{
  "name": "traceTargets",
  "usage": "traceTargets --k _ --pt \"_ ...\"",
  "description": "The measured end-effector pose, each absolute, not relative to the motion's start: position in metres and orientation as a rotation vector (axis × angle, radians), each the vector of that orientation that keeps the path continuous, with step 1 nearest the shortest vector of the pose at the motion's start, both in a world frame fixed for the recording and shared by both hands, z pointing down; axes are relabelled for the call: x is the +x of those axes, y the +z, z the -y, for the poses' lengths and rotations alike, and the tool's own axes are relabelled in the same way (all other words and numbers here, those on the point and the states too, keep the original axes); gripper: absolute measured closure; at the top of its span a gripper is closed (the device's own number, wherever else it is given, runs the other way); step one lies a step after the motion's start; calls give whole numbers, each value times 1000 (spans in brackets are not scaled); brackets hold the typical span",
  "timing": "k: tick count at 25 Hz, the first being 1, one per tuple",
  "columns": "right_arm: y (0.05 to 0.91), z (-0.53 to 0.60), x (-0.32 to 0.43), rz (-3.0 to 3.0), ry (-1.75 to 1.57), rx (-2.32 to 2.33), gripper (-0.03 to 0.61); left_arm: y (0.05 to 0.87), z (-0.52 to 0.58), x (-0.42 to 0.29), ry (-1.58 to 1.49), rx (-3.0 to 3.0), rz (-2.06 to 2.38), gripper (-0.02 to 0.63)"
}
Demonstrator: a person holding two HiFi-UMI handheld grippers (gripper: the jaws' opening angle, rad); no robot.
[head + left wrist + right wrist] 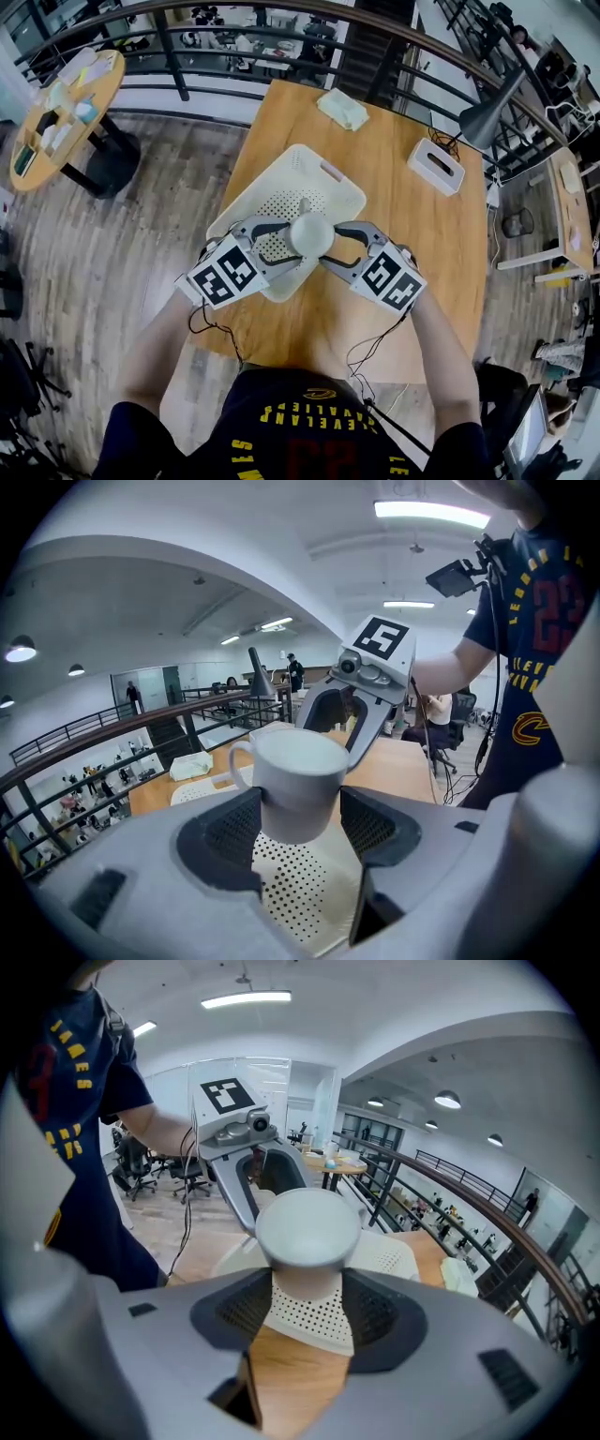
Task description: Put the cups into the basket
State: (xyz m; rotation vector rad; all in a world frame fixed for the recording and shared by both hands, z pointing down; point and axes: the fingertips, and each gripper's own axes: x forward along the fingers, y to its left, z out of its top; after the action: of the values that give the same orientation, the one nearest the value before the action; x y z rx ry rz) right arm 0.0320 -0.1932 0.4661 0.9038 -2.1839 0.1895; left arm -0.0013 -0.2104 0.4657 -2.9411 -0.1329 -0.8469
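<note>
A rectangular light-wood surface (403, 225) stands on grey-brown plank flooring (103, 244). Near its far right edge sits a white oblong tissue box (436, 166), and at its far edge lies a pale folded cloth (343, 109). A grey cone-shaded lamp (494, 111) hangs over its far right corner. Beyond it curves a dark metal railing (172, 56). Well left of it stands a round wooden table (105, 94).

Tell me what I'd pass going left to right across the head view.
round side table → left gripper → white cup → right gripper → white box → grey lamp
</note>
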Motion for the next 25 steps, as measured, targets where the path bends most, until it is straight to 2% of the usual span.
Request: traceTargets --k 13,25 --pt "520 266 61 1976 244 822 345 537 279 27 -1058 -2914 173 341" --pt "583 290 74 1848 315 700 345 602 300 41 -1322 -2801 202 342"
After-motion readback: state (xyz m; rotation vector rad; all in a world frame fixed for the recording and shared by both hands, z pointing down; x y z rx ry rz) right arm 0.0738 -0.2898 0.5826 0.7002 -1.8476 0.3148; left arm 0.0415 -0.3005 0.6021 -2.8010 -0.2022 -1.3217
